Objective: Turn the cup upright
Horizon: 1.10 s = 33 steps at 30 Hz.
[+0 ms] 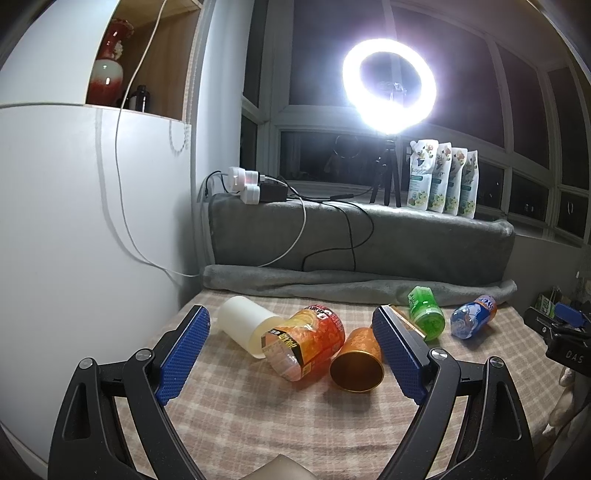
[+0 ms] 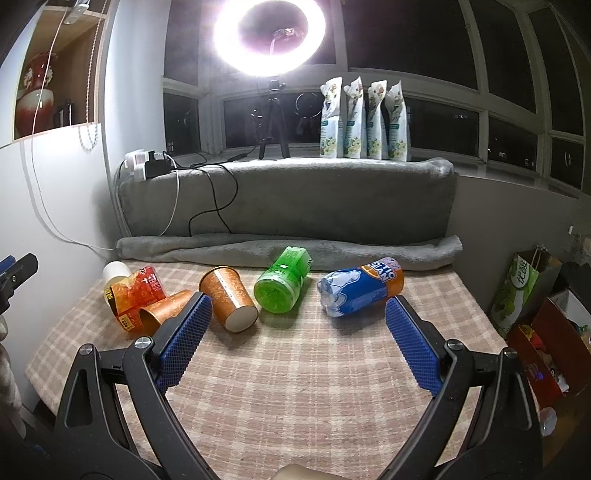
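Observation:
Two orange patterned paper cups lie on their sides on the checked tablecloth (image 2: 295, 369). One cup (image 1: 356, 363) lies with its open mouth toward me, just left of my left gripper's right finger; it also shows in the right wrist view (image 2: 162, 312). The second cup (image 2: 229, 299) lies with its base toward me, beside my right gripper's left finger. My left gripper (image 1: 291, 350) is open and empty, low over the cloth. My right gripper (image 2: 297, 332) is open and empty, nearer than the cups.
A white cylinder (image 1: 245, 325), an orange-labelled bottle (image 1: 306, 341), a green bottle (image 2: 282, 282) and a blue-labelled bottle (image 2: 360, 291) lie on the cloth. A grey blanket ledge (image 2: 295, 199) with cables, a ring light (image 2: 269, 33) and pouches stands behind. Boxes (image 2: 546, 332) stand at right.

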Available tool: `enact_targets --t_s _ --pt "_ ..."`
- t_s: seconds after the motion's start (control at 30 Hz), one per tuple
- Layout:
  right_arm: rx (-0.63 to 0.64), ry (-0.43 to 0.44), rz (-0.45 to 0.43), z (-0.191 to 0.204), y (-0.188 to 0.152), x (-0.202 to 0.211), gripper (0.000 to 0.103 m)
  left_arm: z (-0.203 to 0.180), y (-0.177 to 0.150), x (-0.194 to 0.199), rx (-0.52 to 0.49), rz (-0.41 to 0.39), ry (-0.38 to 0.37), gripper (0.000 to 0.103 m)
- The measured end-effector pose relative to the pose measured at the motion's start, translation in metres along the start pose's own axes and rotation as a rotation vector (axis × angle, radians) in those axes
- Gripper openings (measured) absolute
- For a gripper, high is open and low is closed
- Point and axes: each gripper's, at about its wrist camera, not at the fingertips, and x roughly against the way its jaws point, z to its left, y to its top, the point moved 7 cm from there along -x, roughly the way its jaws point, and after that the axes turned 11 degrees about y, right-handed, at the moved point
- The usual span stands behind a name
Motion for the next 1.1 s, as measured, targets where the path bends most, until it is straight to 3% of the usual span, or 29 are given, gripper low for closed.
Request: enact_targets --t_s 0.3,0.53,0.83,0.93,1.1 --pt "0.004 0.085 0.048 0.02 0.008 -0.025 0.097 0.01 -0.005 -0.004 0.006 0.019 0.01 0.09" --pt "0.02 0.199 0.114 0.054 0.013 -0.063 0.097 0.026 -0.014 -0.008 0.008 0.043 0.035 0.09" --pt "0.152 0.321 0.235 0.107 0.025 -0.123 0.097 0.05 -0.031 -0.016 0.006 0.089 0.087 0.09" --pt "0.189 0.402 0.264 0.121 0.03 -0.14 0.097 0.056 -0.036 -0.018 0.012 0.107 0.097 0.09" --pt "0.42 0.547 0.354 0.155 0.037 -0.165 0.097 0.063 -0.042 -0.018 0.012 0.123 0.108 0.09"
